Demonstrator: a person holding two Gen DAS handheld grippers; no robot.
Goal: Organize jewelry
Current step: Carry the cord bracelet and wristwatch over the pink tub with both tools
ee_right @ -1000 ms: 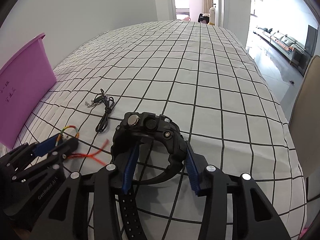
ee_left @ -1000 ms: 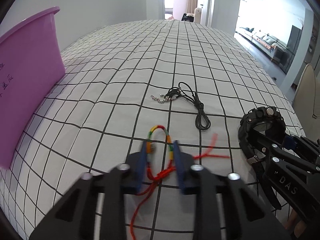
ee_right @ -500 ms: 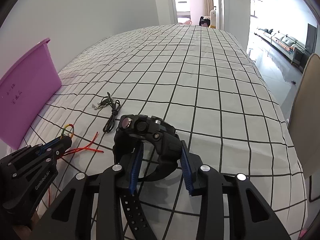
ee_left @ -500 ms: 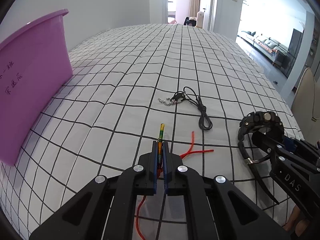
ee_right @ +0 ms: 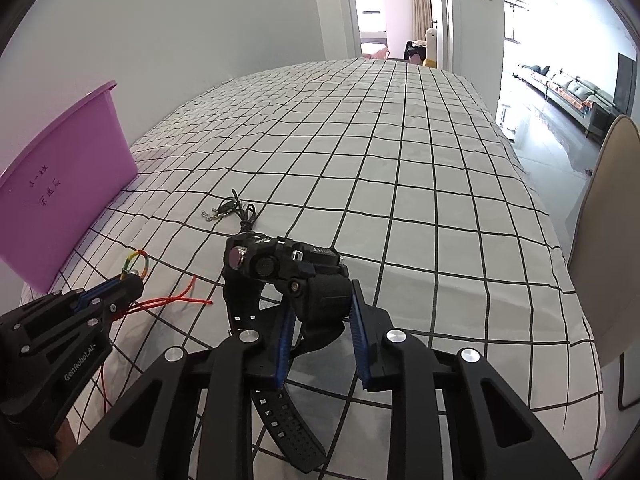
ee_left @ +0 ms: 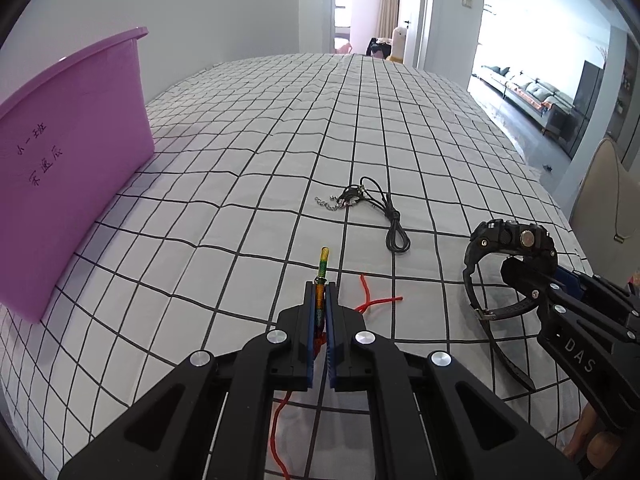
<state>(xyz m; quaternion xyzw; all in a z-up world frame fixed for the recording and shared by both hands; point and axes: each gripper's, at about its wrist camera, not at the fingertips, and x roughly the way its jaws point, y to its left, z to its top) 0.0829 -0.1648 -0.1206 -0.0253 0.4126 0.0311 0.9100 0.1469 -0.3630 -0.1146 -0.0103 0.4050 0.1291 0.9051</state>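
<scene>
While left hand-held gripper [ee_left: 320,304] pinches bracelet [ee_left: 322,264], right [ee_right: 320,332] lifts watch [ee_right: 280,264].

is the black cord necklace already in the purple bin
No, the black cord necklace lies on the checked cloth, apart from the purple bin.

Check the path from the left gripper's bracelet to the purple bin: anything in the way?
Nothing visible. The left gripper is shut on the rainbow bracelet, and only bare checked cloth lies between it and the purple bin. The black cord necklace and watch sit off to the right.
</scene>
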